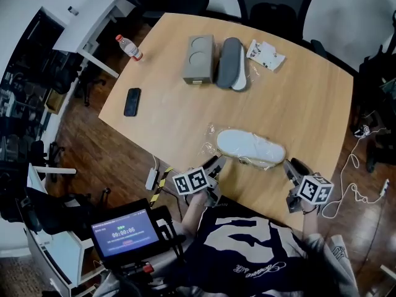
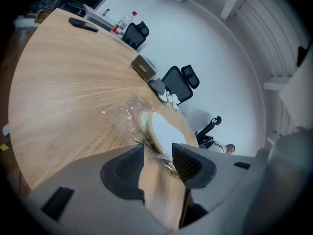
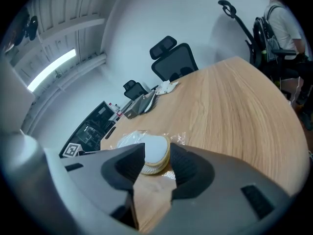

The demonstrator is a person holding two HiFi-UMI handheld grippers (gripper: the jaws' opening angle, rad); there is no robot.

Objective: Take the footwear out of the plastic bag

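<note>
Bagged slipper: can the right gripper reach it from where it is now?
Probably yes. The right gripper is open, and the near end of the slipper sits just ahead, in line with the gap between its fingers. Only bare table lies between them. The slipper is inside its bag.

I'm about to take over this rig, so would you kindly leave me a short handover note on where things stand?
Left gripper: open, empty, at the left end of the plastic bag as the head view shows it.
Right gripper: open, empty, at the bag's right end.
Things: the white footwear lies inside the bag, near the front edge of the table.
Done: nothing is out yet.
Left: probably grip the bag, then draw the footwear out.
</note>
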